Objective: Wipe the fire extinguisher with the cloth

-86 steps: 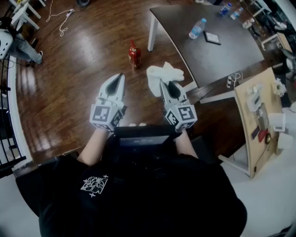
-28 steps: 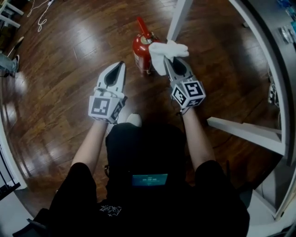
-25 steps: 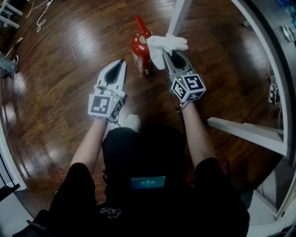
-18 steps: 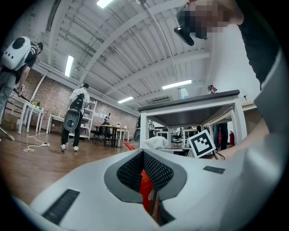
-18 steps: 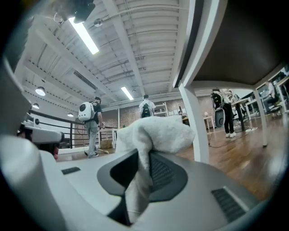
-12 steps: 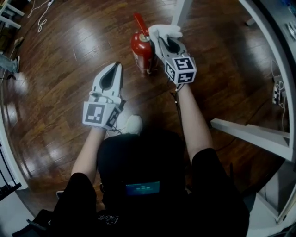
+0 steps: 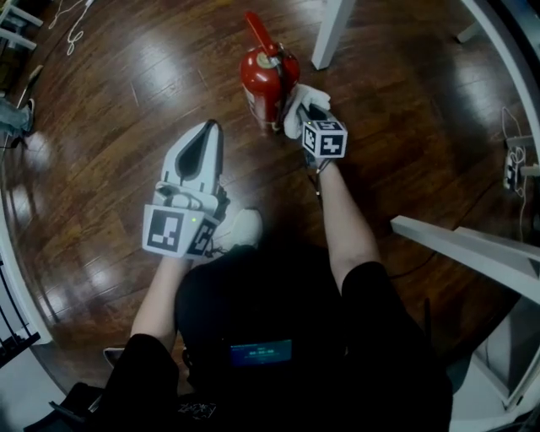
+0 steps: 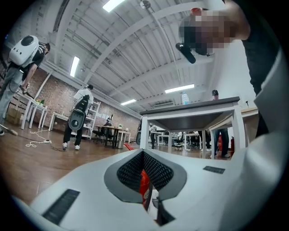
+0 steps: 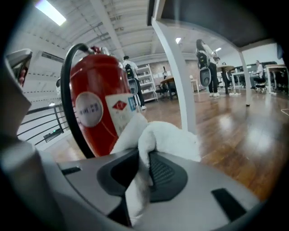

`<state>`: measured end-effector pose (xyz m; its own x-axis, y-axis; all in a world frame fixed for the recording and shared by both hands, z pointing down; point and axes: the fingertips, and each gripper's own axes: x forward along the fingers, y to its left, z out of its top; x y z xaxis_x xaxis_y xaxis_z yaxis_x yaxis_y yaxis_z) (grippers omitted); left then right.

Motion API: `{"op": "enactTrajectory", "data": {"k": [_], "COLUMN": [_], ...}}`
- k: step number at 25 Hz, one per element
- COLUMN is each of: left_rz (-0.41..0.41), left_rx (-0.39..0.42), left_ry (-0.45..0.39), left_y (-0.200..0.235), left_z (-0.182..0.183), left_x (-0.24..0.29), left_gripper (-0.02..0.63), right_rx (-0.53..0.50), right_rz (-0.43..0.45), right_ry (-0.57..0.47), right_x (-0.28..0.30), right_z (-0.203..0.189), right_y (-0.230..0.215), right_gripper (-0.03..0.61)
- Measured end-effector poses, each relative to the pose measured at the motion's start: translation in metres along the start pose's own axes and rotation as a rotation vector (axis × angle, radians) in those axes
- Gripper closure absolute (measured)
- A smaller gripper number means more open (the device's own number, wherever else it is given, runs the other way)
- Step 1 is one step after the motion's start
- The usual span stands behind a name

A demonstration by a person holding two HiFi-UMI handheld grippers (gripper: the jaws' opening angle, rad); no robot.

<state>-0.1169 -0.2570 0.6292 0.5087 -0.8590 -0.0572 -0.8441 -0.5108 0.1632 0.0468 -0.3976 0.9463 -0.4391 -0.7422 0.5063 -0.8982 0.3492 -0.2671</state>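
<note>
A red fire extinguisher (image 7: 268, 78) stands upright on the wooden floor, close to a white table leg (image 7: 331, 34). My right gripper (image 7: 302, 108) is shut on a white cloth (image 7: 295, 103), and the cloth presses against the cylinder's right side. In the right gripper view the cloth (image 9: 158, 137) bunches over the jaws of the right gripper (image 9: 143, 159), touching the extinguisher (image 9: 97, 108) by its label. My left gripper (image 7: 212, 128) hangs shut and empty to the left of the cylinder, apart from it. In the left gripper view a strip of the red extinguisher (image 8: 144, 182) shows through the left gripper (image 8: 143, 152).
A white table (image 8: 194, 108) stands just behind the extinguisher, and its frame bar (image 7: 464, 245) runs low on the right. My white shoe (image 7: 240, 228) is under the left gripper. People (image 8: 79, 115) stand far off. A cable (image 7: 72, 21) lies at the far left.
My right gripper has carried the cloth from the extinguisher's top down onto its right side. The left gripper has drifted slightly down and left, still shut.
</note>
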Motion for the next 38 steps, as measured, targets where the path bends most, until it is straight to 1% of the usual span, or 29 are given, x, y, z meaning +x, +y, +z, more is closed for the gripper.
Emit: {"op": "enactTrajectory", "data": {"k": [1, 2, 3, 4, 5, 7, 9, 10, 11, 12, 14, 16, 19, 22, 24, 25, 27, 29, 31, 32, 34, 36, 38], "left_rz": [-0.008, -0.012, -0.010, -0.004, 0.004, 0.014, 0.022, 0.024, 0.025, 0.025, 0.024, 0.020, 0.009, -0.010, -0.007, -0.002, 0.002, -0.006, -0.020, -0.025, -0.023, -0.025, -0.028], "left_rx": [-0.002, 0.000, 0.002, 0.005, 0.008, 0.013, 0.015, 0.018, 0.021, 0.025, 0.027, 0.030, 0.036, 0.023, 0.007, -0.002, -0.016, -0.013, 0.003, 0.013, 0.022, 0.011, 0.006], "left_ry": [-0.007, -0.009, -0.007, -0.005, -0.001, -0.001, 0.001, 0.004, 0.008, 0.011, 0.015, 0.019, 0.036, 0.048, 0.046, 0.040, 0.023, 0.017, 0.013, 0.010, 0.017, 0.016, 0.004], "left_y": [-0.002, -0.003, -0.004, -0.003, -0.003, -0.002, -0.002, -0.002, -0.003, -0.004, -0.008, -0.013, -0.019, -0.023, -0.024, -0.024, -0.024, -0.026, -0.032, -0.034, -0.033, -0.034, -0.036], "left_z": [0.002, 0.003, 0.003, 0.003, 0.003, 0.005, 0.005, 0.004, 0.004, 0.003, 0.001, -0.001, -0.005, -0.009, -0.011, -0.012, -0.009, -0.008, -0.005, -0.004, -0.006, -0.007, -0.004], "left_x": [-0.001, -0.002, -0.004, -0.005, -0.007, -0.007, -0.006, -0.005, -0.004, -0.004, -0.001, 0.001, 0.003, 0.004, 0.005, 0.004, 0.004, 0.003, 0.003, 0.003, 0.002, 0.002, 0.004], "left_gripper": [0.614, 0.614, 0.614, 0.614, 0.614, 0.614, 0.614, 0.614, 0.614, 0.614, 0.614, 0.614, 0.614, 0.614, 0.614, 0.614, 0.614, 0.614, 0.614, 0.614, 0.614, 0.614, 0.614], "right_rx": [0.000, 0.005, 0.013, 0.023, 0.036, 0.051, 0.034, 0.014, -0.011, -0.038, -0.089, -0.136, -0.169, -0.127, -0.123, -0.133, -0.159, -0.151, -0.140, -0.136, -0.112, -0.085, -0.073], "right_rz": [0.002, 0.002, 0.002, 0.007, 0.020, 0.075, 0.155, 0.194, 0.228, 0.254, 0.278, 0.270, 0.257, 0.241, 0.220, 0.209, 0.187, 0.170, 0.155, 0.151, 0.154, 0.169, 0.200], "right_ry": [0.020, 0.012, -0.022, -0.081, -0.159, -0.338, -0.497, -0.556, -0.594, -0.612, -0.598, -0.542, -0.457, -0.437, -0.388, -0.346, -0.232, -0.115, -0.050, -0.049, -0.107, -0.222, -0.365], "right_x": [-0.002, -0.007, -0.017, -0.031, -0.049, -0.093, -0.138, -0.156, -0.169, -0.177, -0.176, -0.160, -0.131, -0.118, -0.108, -0.100, -0.079, -0.058, -0.049, -0.051, -0.067, -0.094, -0.132], "right_z": [-0.009, -0.010, -0.002, 0.015, 0.039, 0.100, 0.161, 0.187, 0.208, 0.223, 0.238, 0.234, 0.205, 0.169, 0.134, 0.113, 0.066, 0.021, -0.004, -0.007, 0.008, 0.043, 0.091], "right_y": [-0.001, -0.003, -0.004, -0.005, -0.003, 0.009, 0.032, 0.047, 0.061, 0.075, 0.095, 0.105, 0.106, 0.092, 0.082, 0.078, 0.072, 0.065, 0.057, 0.055, 0.056, 0.061, 0.073], "right_gripper": [0.506, 0.506, 0.505, 0.505, 0.505, 0.505, 0.505, 0.503, 0.503, 0.503, 0.503, 0.503, 0.503, 0.506, 0.506, 0.505, 0.505, 0.505, 0.505, 0.505, 0.505, 0.505, 0.503]}}
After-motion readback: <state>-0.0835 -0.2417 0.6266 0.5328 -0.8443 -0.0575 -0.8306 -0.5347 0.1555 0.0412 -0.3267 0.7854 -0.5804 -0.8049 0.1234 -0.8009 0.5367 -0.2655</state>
